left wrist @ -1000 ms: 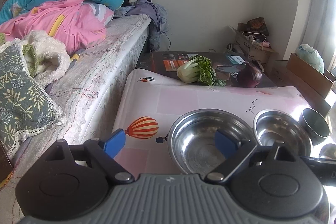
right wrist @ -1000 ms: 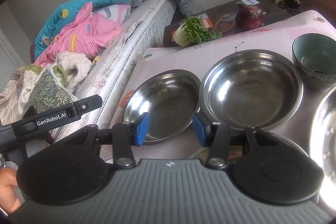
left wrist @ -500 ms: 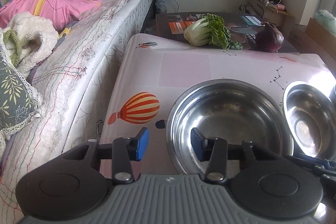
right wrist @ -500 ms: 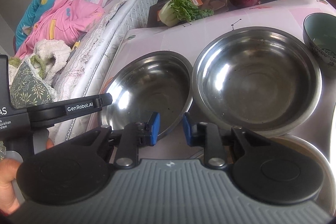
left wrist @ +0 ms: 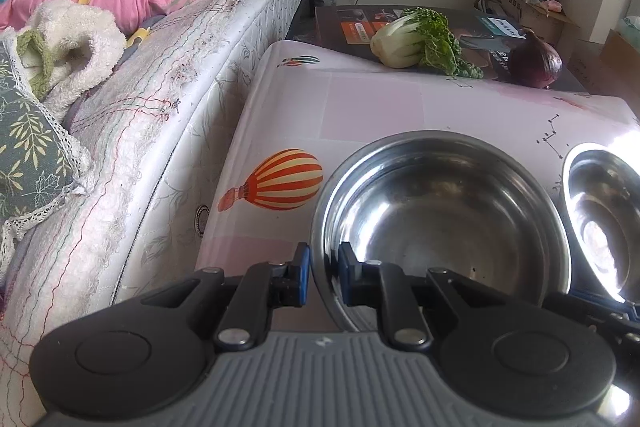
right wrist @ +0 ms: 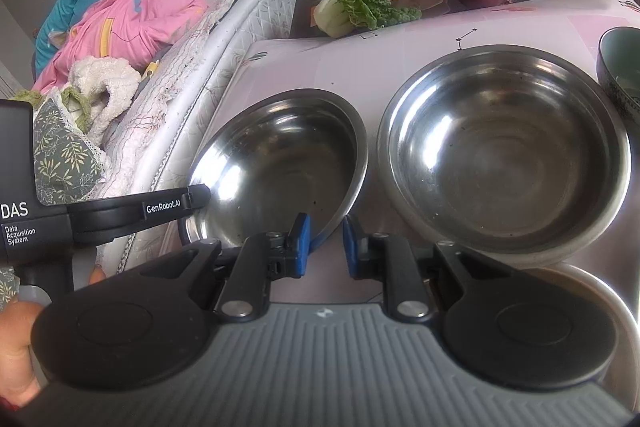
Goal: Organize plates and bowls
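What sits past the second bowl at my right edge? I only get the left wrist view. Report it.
Observer: A teal ceramic bowl stands right of that second steel bowl.
Operator: Now give me my right gripper.
Observer: The right gripper is closing, with the near rim of the left steel bowl between its jaws.
Operator: Check what's nearer to me.
Observer: Another steel dish lies on the near side of the second steel bowl, partly hidden behind the gripper.
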